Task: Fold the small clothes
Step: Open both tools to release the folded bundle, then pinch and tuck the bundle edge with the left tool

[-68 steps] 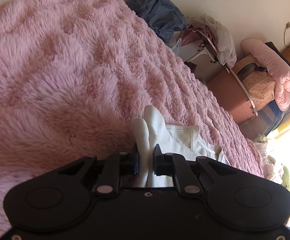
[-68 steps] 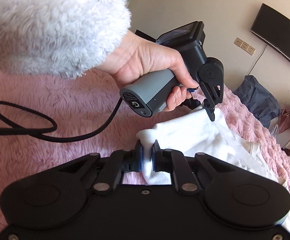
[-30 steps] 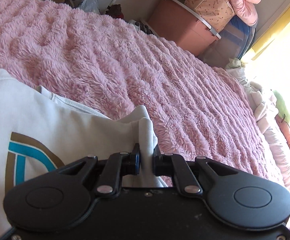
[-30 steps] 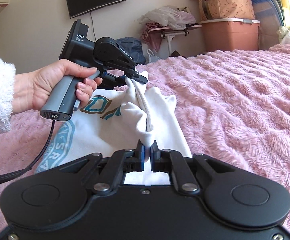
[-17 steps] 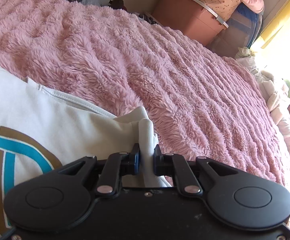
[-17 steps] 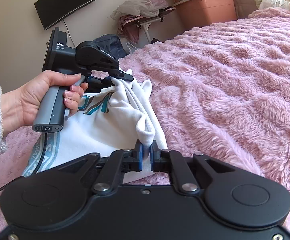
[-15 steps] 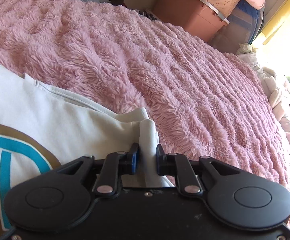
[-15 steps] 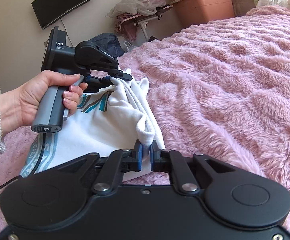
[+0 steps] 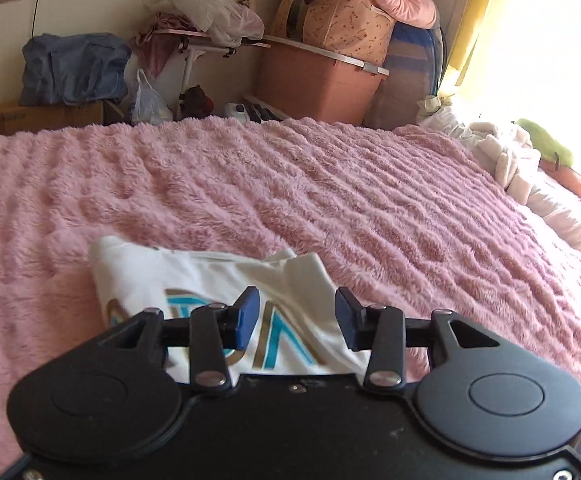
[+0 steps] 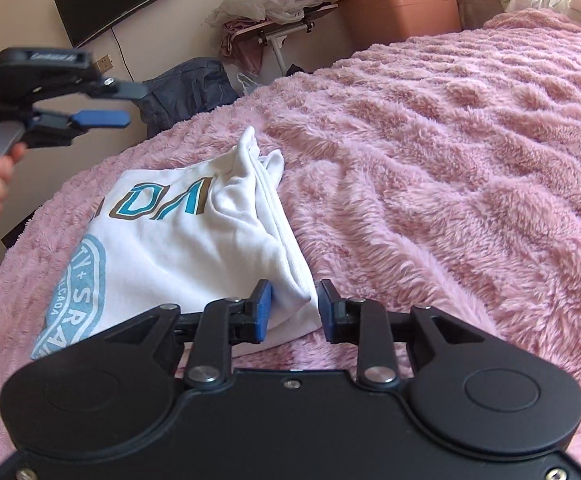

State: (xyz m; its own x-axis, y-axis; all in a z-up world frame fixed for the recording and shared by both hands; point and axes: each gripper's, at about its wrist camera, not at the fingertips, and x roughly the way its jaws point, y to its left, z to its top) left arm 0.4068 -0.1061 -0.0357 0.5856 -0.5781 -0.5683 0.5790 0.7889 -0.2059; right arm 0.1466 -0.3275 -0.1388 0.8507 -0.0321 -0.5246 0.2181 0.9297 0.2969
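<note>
White shirt (image 10: pixel 178 240) lies folded over on the pink fleece blanket (image 10: pixel 430 160). Both tongs are letting go: left gripper (image 9: pixel 296 314) opening above it, empty; right gripper (image 10: pixel 294 306) opening, hem between unpressed pads. Next, probably regrip for a second fold. Open blanket to the right.

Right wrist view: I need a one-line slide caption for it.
Right tongs opening around the white printed T-shirt's folded edge on the pink fluffy blanket; left tongs open above.

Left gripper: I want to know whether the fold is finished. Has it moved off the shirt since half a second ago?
Yes. The left gripper, fingers opening and empty, has lifted up and left off the white shirt toward the wall.
</note>
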